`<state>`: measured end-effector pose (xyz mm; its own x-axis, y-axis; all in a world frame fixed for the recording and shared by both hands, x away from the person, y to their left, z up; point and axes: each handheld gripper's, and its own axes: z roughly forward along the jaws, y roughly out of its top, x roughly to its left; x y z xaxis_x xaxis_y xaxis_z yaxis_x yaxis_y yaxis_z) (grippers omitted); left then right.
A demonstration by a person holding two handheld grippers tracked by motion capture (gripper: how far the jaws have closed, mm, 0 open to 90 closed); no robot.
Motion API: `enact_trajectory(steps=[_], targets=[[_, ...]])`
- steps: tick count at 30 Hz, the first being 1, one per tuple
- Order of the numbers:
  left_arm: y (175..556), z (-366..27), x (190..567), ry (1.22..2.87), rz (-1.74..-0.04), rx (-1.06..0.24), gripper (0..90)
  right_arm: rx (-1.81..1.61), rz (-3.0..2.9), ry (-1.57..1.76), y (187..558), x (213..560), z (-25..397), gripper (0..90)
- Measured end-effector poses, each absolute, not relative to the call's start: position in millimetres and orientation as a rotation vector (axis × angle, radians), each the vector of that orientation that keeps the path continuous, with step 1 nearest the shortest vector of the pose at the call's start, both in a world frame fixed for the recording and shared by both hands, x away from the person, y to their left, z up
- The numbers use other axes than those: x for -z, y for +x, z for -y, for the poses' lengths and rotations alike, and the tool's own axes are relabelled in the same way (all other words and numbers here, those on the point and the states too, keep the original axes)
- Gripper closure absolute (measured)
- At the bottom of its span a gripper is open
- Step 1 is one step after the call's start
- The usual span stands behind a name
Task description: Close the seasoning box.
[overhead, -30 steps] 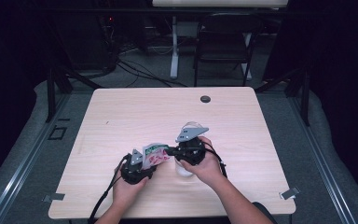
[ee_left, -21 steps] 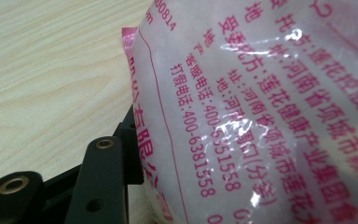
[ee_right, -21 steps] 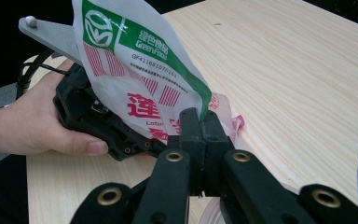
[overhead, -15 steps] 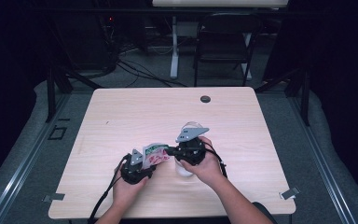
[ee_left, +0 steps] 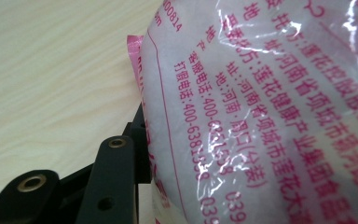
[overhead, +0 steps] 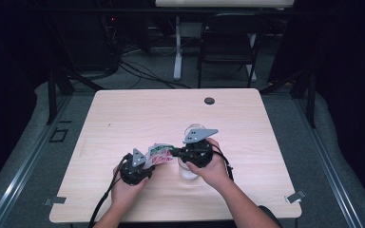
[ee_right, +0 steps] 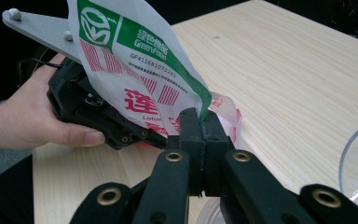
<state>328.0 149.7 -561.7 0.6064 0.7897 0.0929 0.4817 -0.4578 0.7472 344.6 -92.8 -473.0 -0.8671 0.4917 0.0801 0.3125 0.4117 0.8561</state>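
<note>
step: packet [overhead: 158, 153] is held up between both claws above the table [overhead: 123, 118], beside a clear cup [overhead: 188, 171] | left claw [overhead: 145, 164]: pinching packet | right claw [ee_right: 200, 122]: pressed together on its corner | next: likely tearing open, needing opposed pulls

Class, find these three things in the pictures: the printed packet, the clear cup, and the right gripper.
printed packet [ee_right: 140, 70], right gripper view, on its white and green front face.
clear cup [overhead: 188, 172], high view, on its lower wall below the right hand.
right gripper [ee_right: 200, 122], right gripper view, between its shut fingers at the packet's edge.
</note>
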Motion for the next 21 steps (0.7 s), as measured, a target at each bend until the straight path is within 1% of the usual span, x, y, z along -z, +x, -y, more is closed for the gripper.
enact_trajectory(steps=[16,21], targets=[[322,-154,543,2.198,-0.929,-0.727,59.8,-1.482,-2.454,0.68,337,466,95,89.8],[322,-153,542,2.192,-0.914,-0.762,59.9,-1.481,-2.45,0.68,335,465,96,88.6]])
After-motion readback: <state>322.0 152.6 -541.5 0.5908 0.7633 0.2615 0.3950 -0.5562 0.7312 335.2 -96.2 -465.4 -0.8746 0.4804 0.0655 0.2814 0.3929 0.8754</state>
